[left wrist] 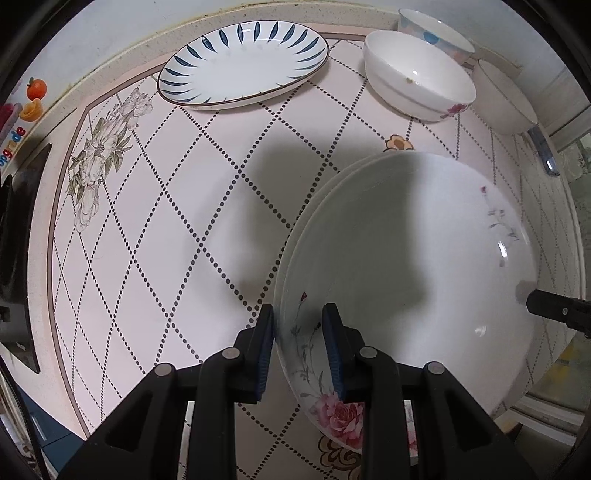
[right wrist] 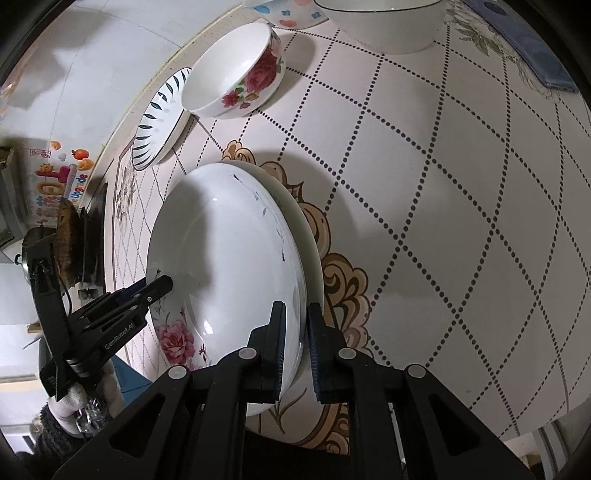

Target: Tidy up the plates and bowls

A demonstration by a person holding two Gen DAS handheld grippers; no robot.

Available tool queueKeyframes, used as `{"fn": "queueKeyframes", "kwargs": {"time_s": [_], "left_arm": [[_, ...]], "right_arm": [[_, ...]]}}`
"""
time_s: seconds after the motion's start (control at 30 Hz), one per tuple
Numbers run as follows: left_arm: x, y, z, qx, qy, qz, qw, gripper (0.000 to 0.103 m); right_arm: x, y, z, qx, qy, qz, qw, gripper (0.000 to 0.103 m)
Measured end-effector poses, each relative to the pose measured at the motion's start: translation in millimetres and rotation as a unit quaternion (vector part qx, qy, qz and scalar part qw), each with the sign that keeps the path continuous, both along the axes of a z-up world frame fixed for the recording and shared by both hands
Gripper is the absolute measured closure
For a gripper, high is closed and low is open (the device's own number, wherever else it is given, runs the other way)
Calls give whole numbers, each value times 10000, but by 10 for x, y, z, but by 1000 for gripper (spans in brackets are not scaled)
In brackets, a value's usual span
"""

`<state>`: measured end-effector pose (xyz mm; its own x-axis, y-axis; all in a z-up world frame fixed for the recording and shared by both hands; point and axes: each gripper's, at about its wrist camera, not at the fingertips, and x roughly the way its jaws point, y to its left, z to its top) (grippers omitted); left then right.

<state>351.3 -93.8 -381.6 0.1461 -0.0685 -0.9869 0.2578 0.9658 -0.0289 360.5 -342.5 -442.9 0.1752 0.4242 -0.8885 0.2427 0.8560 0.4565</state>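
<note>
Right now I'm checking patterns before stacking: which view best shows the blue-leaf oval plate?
The left wrist view: the blue-leaf oval plate lies whole and unobstructed at the far edge of the tablecloth. In the right wrist view the same plate appears foreshortened, its near end hidden behind the rose bowl.

Work surface: a tabletop [left wrist: 155, 229] covered with a pale pink cloth printed with a dotted black diamond grid, grey flower sprays at one corner and tan scroll ornaments — bordered by a thin brown line. A cream edge band [left wrist: 122, 55] runs along the far side against a plain pale wall [left wrist: 110, 26]. A colourful fruit sticker [left wrist: 35, 96] marks the wall at left. Light falls from above — soft dark shadows [left wrist: 266, 206] lie on the cloth.
</note>
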Motion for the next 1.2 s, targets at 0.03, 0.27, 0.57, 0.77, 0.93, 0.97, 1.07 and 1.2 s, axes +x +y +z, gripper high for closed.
{"fn": "queueKeyframes", "kwargs": {"time_s": [0.03,0.27,0.57,0.77,0.93,0.97,1.07,1.2], "left_arm": [[12,23,23,-34,-6,-8,10000,79],[236,374,525,-580,-208,248,9978,78],[1518,1016,525,-869,-304,1138,9892,70],[2057,1169,62,-977,84,1464,9844,71],[2311,1162,-165,-965,222,1455,9844,71],[2337,1159,-187,-967,215,1448,9845,71],[2381,1148,-201,-926,87,1384,9860,77],[2412,1132,-194,-857,-23,1329,9874,86]], "right_arm": [[2,-22,15,-20,33,-17,10000,88],[182,-146,410,313,-217,-240,9990,87],[1522,404,1083,499,-1075,-8,9930,57],[2681,737,716,50,-609,231,9979,57],[3189,858,313,-267,-185,378,9988,57],[3236,888,245,-320,-115,421,9985,57],[3345,964,57,-385,45,548,9977,63],[3364,1074,-47,-613,15,749,9953,91]]}}
